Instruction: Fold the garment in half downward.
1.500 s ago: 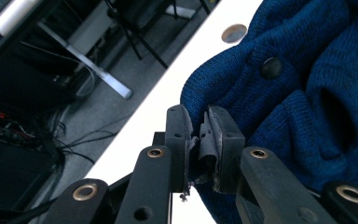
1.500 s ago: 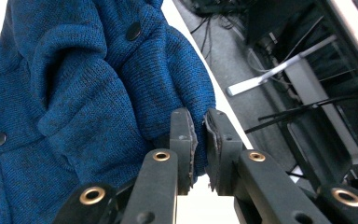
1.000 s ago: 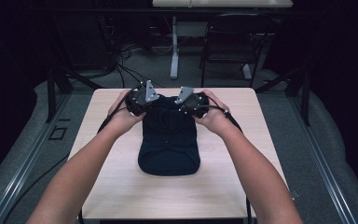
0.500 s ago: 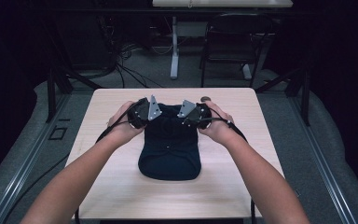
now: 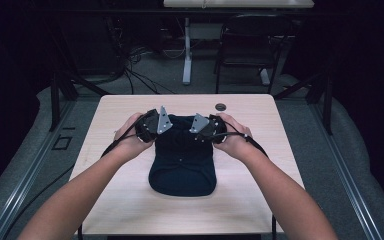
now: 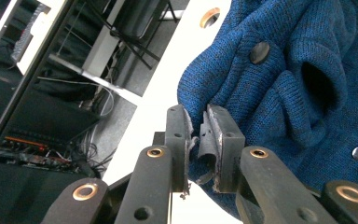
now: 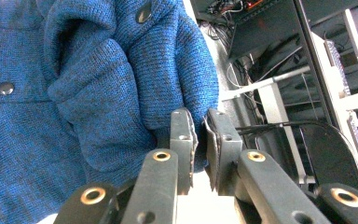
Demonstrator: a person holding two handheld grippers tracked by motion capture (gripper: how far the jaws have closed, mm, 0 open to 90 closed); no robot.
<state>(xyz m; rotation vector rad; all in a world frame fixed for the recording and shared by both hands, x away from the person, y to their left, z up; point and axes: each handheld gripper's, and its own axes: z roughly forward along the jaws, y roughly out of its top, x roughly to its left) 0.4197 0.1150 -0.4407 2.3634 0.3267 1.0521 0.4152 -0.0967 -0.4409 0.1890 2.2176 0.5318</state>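
**A:** Dim room around a pale wooden tabletop (image 5: 130,200). Behind it I can pick out a chair (image 5: 247,47), a white table leg and a tangle of cables on the floor, but most of the background just sinks into black. Anyone getting more out of it?

**B:** Not much. From above, the sweater (image 5: 182,160) looks nearly black and is a rounded lump in the middle of the tabletop. Both gripper views show it's blue knit, bunched into folds, with a few dark buttons (image 6: 259,52). How it's folded underneath, no idea, and its far edge is covered by the hands.

**A:** What about the tongs?

**B:** The left tongs (image 6: 200,140) are pinching a fold at the sweater's far left edge; you can see knit squeezed between the pads. The right tongs (image 7: 200,144) are clamped on the far right edge, with fabric sitting in the narrow gap. From above the jaw tips are hard to make out, since the grey plates and hands sit on top of them.

**A:** Anything else on the surface?

**B:** There's a small dark round hole (image 5: 221,106) in the tabletop, just past the right hand. The left gripper view catches it beyond the sweater with a brass-looking rim. Both forearms come in from the bottom and get cut off by the edge. Cables trail back from each gripper along the wrists.
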